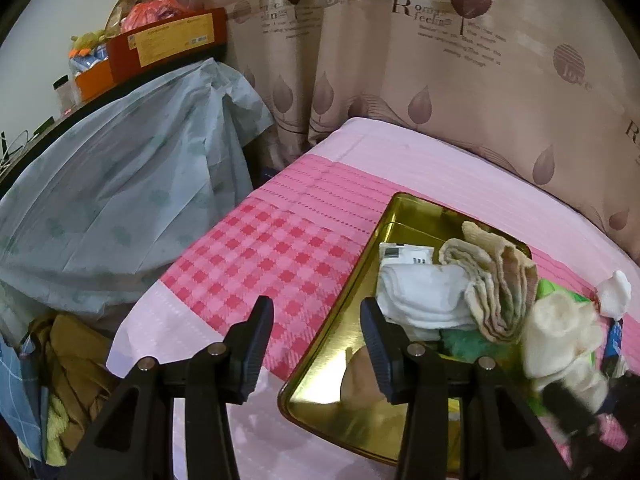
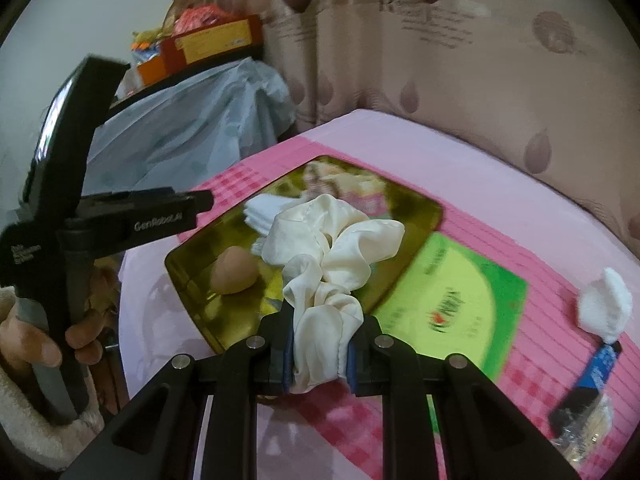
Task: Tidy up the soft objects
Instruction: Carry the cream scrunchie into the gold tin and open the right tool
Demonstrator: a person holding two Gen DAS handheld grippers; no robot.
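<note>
My right gripper is shut on a cream satin scrunchie, which hangs over the near end of a gold tin tray. In the tray lie a tan egg-shaped soft thing and folded white cloth. The left wrist view shows the same tray holding white socks and a folded beige towel, with the scrunchie blurred at the right. My left gripper is open with nothing in it, one finger over the tray's left rim and the other over the bedspread.
The tray sits on a pink checked bedspread. A green card, a white fluffy piece and a blue packet lie right of the tray. A curtain hangs behind, and a covered shelf with boxes stands left.
</note>
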